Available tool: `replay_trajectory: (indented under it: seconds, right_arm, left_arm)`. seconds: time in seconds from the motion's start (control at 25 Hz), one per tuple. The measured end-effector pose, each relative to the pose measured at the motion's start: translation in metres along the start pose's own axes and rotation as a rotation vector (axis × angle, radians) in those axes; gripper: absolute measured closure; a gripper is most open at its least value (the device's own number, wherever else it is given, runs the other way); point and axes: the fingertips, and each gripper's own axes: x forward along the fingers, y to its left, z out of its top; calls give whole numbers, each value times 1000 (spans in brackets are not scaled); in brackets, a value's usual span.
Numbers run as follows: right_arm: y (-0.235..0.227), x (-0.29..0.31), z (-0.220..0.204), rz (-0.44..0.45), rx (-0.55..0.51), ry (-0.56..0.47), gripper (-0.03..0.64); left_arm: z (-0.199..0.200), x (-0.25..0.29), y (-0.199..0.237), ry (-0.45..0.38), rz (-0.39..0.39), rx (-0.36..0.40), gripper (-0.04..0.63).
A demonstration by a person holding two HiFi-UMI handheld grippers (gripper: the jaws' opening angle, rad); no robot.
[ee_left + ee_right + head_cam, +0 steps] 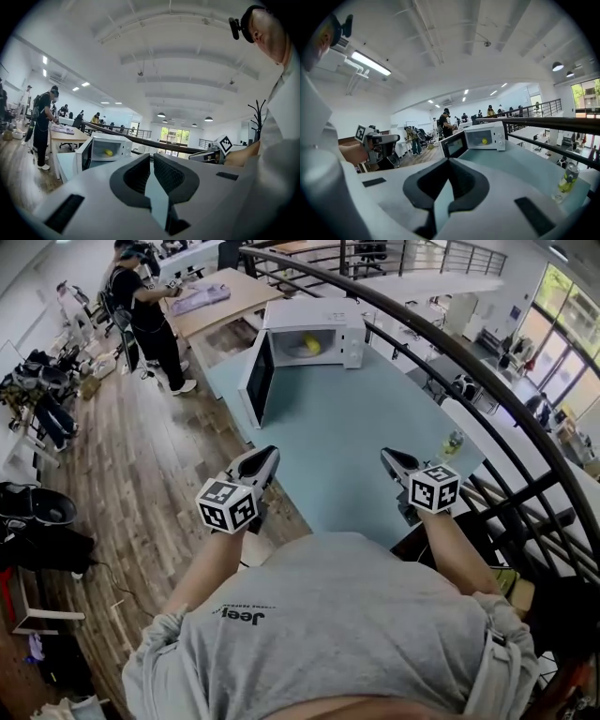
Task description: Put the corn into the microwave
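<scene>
On the pale worktop (356,456), the corn (312,346) lies inside the microwave (349,324) at the far end, its door (258,379) open; your left gripper (266,459) and right gripper (388,457) hover empty, pressed together, by the near edge, and shoving the door hard could skid the microwave.

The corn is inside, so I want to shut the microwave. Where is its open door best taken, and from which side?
Probably pinch the door at its free upright edge nearest the person, coming from the left, its outer face. The thin panel stands swung wide from the microwave, hinge at the far end.
</scene>
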Motion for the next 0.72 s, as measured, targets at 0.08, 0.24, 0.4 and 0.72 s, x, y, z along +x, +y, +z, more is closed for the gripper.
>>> replay_trajectory:
  seconds: [0.08,0.24,0.4,0.72]
  right_arm:
    - [3,-7,5,9,6,-9,598]
    - [2,-16,12,23,10,-27,598]
    - [-6,-18,10,33,26,-20,598]
    - [-12,-12,12,64,18,-21,600]
  left_arm:
    - [-1,3,-4,-4,-10,0,554]
    - [-3,12,-10,-10,-22,2,554]
    - [-9,20,-15,-10,-25,-11,554]
    - [-14,25,-12,2,-13,-16,555]
